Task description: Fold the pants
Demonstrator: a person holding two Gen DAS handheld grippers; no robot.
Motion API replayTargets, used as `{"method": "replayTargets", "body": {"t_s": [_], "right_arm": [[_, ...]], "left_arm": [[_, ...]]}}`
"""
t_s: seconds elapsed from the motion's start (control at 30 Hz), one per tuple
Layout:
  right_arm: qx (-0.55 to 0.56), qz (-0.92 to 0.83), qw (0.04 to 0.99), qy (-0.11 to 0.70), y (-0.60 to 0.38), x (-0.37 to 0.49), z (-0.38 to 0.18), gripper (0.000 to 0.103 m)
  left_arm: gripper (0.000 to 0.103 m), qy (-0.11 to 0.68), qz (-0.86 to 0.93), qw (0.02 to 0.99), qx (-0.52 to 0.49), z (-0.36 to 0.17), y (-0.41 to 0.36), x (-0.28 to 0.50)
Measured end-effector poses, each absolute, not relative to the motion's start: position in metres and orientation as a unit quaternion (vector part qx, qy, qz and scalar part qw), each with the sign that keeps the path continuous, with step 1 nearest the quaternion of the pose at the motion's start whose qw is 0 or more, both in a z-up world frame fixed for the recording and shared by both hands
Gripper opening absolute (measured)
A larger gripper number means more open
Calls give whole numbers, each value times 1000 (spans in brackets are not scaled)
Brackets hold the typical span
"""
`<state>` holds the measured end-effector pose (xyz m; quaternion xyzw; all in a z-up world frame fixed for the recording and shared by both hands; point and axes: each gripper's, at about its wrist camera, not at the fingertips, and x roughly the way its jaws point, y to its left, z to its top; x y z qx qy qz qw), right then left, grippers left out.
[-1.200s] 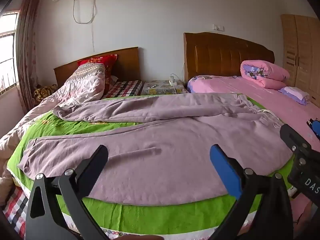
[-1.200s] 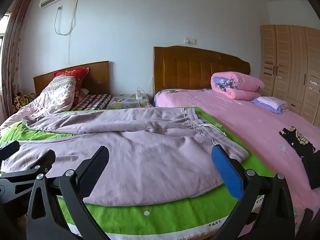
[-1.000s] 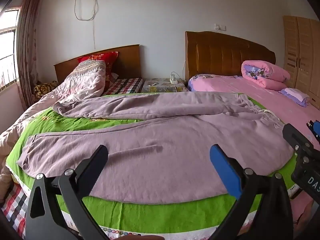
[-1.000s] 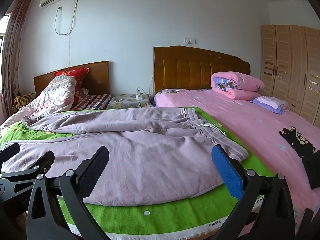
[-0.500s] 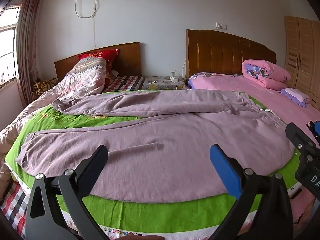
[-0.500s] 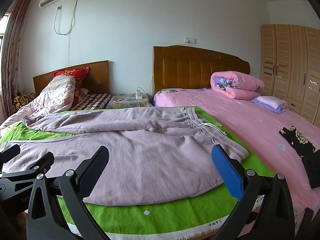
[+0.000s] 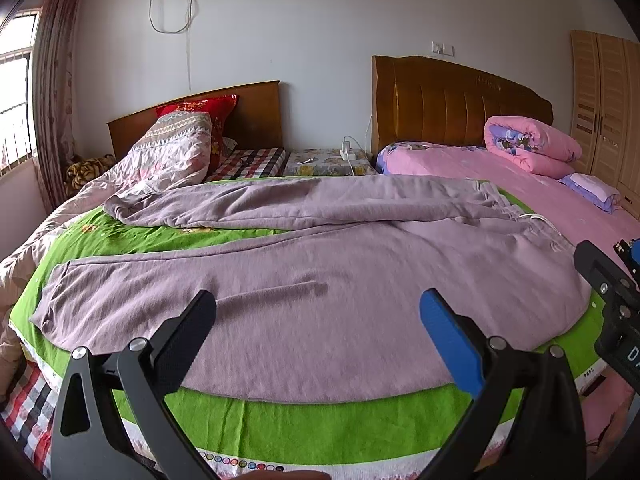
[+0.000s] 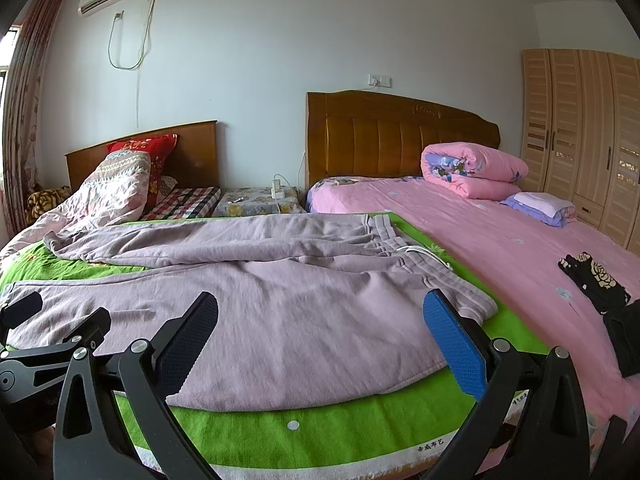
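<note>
Mauve sweatpants (image 7: 320, 280) lie spread on a green cloth (image 7: 328, 420) over the bed, waistband with white drawstring (image 8: 424, 254) at the right, legs running left. The far leg is rumpled; the near leg lies flat. They also show in the right wrist view (image 8: 280, 320). My left gripper (image 7: 316, 332) is open and empty, hovering at the near edge over the near leg. My right gripper (image 8: 320, 332) is open and empty, hovering near the seat and waistband. Each gripper shows at the edge of the other's view.
A pink bed (image 8: 500, 248) lies to the right with a rolled pink quilt (image 8: 472, 170), a folded purple item (image 8: 544, 206) and a dark floral cloth (image 8: 596, 280). A crumpled quilt (image 7: 160, 164) and red pillow (image 7: 208, 112) lie at back left. A wardrobe (image 8: 580, 132) stands far right.
My left gripper has risen slightly and drifted, so the pants sit a little lower and fuller in its view. The right gripper has barely moved. Both stay open.
</note>
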<state>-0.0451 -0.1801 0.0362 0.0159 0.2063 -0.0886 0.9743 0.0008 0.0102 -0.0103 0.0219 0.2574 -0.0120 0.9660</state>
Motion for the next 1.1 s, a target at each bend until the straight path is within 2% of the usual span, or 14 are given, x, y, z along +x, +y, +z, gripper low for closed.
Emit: {"method": "replayTargets", "body": {"t_s": [1.1], "right_arm": [[-4, -93, 970, 223, -170, -41, 25, 99]], "left_arm": [[102, 281, 0, 959, 17, -22, 17, 5]]}}
